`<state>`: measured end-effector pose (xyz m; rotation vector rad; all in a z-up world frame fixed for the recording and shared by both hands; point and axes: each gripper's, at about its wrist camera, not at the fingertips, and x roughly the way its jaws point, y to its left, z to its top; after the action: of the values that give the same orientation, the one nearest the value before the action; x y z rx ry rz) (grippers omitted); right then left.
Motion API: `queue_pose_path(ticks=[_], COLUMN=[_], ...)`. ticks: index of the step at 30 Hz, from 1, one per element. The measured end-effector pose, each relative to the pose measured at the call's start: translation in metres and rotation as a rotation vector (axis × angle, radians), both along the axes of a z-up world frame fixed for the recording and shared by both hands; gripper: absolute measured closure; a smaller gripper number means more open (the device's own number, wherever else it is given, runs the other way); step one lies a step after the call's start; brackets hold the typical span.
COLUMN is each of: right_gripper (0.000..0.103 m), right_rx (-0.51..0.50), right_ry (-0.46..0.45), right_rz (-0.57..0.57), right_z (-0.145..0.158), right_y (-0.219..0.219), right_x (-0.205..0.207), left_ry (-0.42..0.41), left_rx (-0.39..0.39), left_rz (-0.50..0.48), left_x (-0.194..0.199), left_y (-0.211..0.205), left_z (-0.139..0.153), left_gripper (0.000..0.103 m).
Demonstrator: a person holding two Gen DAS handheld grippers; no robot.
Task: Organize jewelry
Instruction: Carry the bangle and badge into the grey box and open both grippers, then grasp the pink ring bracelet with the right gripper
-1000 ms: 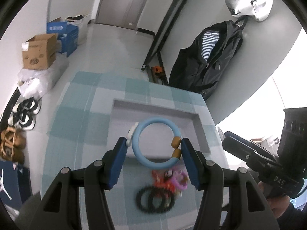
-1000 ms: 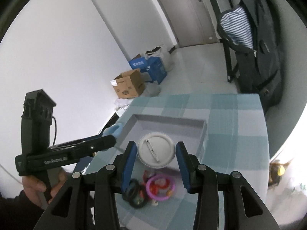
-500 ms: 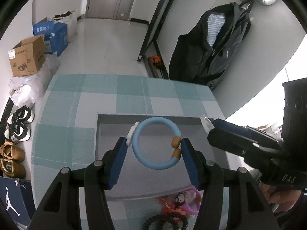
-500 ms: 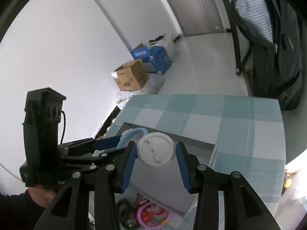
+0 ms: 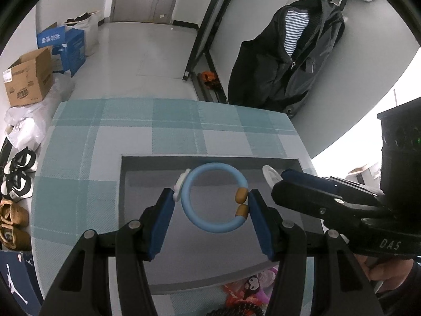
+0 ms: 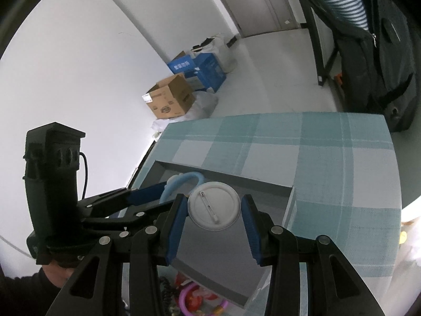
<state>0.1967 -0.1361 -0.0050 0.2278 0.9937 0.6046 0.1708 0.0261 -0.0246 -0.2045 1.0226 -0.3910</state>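
Note:
My left gripper [image 5: 210, 205] is shut on a light blue bangle [image 5: 196, 218] with two tan beads and a white charm, held above the grey tray [image 5: 126, 200]. My right gripper [image 6: 214, 210] is shut on a round white pin badge [image 6: 213, 209], seen from its back, also over the grey tray [image 6: 288, 205]. The right gripper shows in the left wrist view [image 5: 279, 176] with the badge's edge [image 5: 269, 171]. The left gripper and bangle [image 6: 181, 180] show in the right wrist view. Loose jewelry [image 5: 250, 289] lies in front of the tray: a pink ring [image 6: 189, 300], red pieces and a black coil [image 5: 236, 310].
The tray sits on a teal and grey checked tablecloth [image 5: 173, 131]. Beyond the table's far edge are cardboard and blue boxes [image 5: 29, 79], shoes [image 5: 15, 171] on the floor at left, and a black jacket [image 5: 289, 60] hanging at right.
Both grippers have moved forward from the loose jewelry to over the tray, each keeping its hold. The right gripper has come closer beside the left one.

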Motion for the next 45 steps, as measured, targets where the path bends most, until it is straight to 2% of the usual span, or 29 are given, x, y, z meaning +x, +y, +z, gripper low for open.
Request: queue_pose_path(ticks=[3,8,11,15,21,23,27,30,32,35,38,42,45], right_gripper=[0.061,0.060,0.051,0.047,0.031,0.030,0.019,0.017,0.015,0.012,0.010,0.008,0.008], right_rx=[-0.005,-0.004,0.001,0.022,0.028,0.031,0.030,0.037,0.036,0.038,0.032,0.034,0.017], right_ry=[0.005,-0.014,-0.047,-0.080,-0.116,-0.124,-0.152,-0.165,-0.166,-0.168,-0.147,-0.135,-0.077], right_rz=[-0.013,-0.039,-0.059,-0.092,-0.134,-0.143,-0.157,-0.156,-0.155,-0.142,-0.134,-0.102,-0.091], right_z=[-0.002,0.005,0.014,0.026,0.034,0.037,0.043,0.045,0.045,0.042,0.037,0.027,0.011], right_y=[0.000,-0.007,-0.015,-0.029,-0.045,-0.049,-0.052,-0.055,-0.055,-0.055,-0.054,-0.051,-0.045], right_x=[0.000,-0.003,-0.008,-0.018,-0.037,-0.043,-0.057,-0.067,-0.073,-0.083,-0.088,-0.102,-0.108], left_ry=[0.003,0.020,0.021,0.000,-0.067,-0.074,-0.110,-0.130,-0.146,-0.144,-0.134,-0.103,-0.071], left_rx=[-0.001,-0.056,-0.089,-0.102,-0.048,-0.023,0.037,0.070,0.121,0.128,0.149,0.130,0.099], left_rz=[-0.002,-0.023,-0.004,0.018,0.063,0.093,0.129,0.149,0.170,0.187,0.203,0.228,0.223], left_x=[0.001,0.006,0.004,-0.007,-0.034,-0.042,-0.057,-0.070,-0.079,-0.089,-0.100,-0.116,-0.121], left_y=[-0.001,-0.002,0.003,0.008,0.008,0.008,0.004,0.002,-0.001,-0.001,0.000,0.005,0.009], left_z=[0.000,0.003,0.003,0.009,0.024,0.025,0.030,0.030,0.029,0.026,0.024,0.015,0.006], left_gripper=[0.050,0.048,0.046,0.046,0.042,0.038,0.037,0.037,0.036,0.025,0.025,0.024,0.024])
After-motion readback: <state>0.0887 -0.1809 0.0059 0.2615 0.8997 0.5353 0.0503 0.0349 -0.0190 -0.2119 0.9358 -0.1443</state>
